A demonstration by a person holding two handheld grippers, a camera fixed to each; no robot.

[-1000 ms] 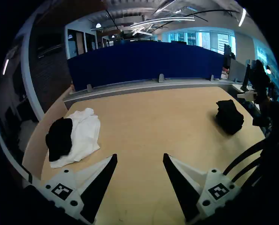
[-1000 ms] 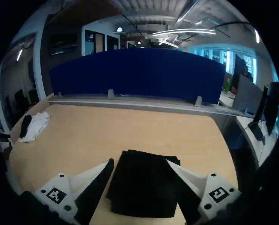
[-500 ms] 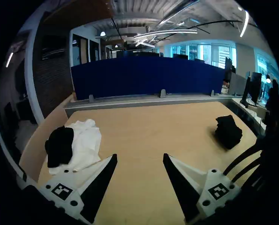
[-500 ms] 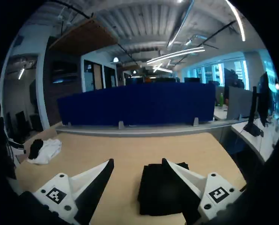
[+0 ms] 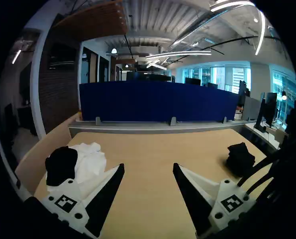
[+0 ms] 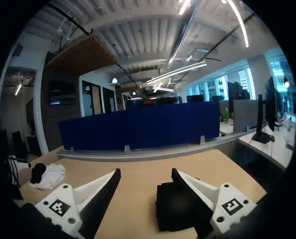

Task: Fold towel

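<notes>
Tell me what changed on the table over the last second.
Both tools tipped upward and drew back. The right tool was close over the folded black towel with its fingers open. It now sits farther back, and the towel lies untouched on the table. The left tool stayed open and empty. The white towel with a black cloth on it has not moved.

I'm looking out over an open-plan office: a pale wooden bench (image 5: 155,147) backed by a long blue divider screen (image 5: 155,101), with monitors (image 5: 267,108) standing on the neighbouring desk (image 6: 276,146) off to the right. Overhead there's an exposed ribbed ceiling (image 6: 148,36) hung with long strip lights (image 6: 175,72). Big windows (image 5: 217,77) glow at the far end.
</notes>
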